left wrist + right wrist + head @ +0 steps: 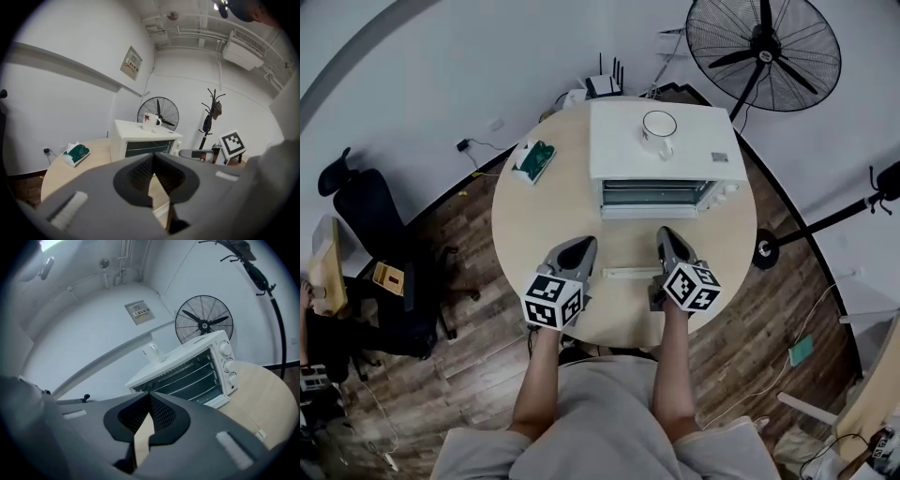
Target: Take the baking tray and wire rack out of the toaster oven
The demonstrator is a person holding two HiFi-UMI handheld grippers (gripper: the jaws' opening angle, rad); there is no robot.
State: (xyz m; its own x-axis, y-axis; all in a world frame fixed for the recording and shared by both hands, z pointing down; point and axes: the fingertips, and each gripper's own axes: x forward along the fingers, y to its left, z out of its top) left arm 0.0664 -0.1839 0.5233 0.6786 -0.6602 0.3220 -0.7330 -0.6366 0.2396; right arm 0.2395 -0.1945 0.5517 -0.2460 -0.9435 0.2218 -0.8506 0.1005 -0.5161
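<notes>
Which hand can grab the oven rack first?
Right, probably. The right tongs sit squarely in front of the open toaster oven, where the wire rack shows; the left tongs sit off toward its left edge.

White walls (441, 66), wood floor (750, 319), round table (534, 216), blk chair (366, 216), fan (764, 52).

- Our left gripper (587, 244) points forward, away from our body. Its jaws are together at the tips, with nothing between them.
- Our right gripper (666, 234) is at the same level but well apart from it. Its jaws are also closed and empty.
- Our left forearm (539, 375) and right forearm (673, 370) are bare, stretched forward and almost parallel.
</notes>
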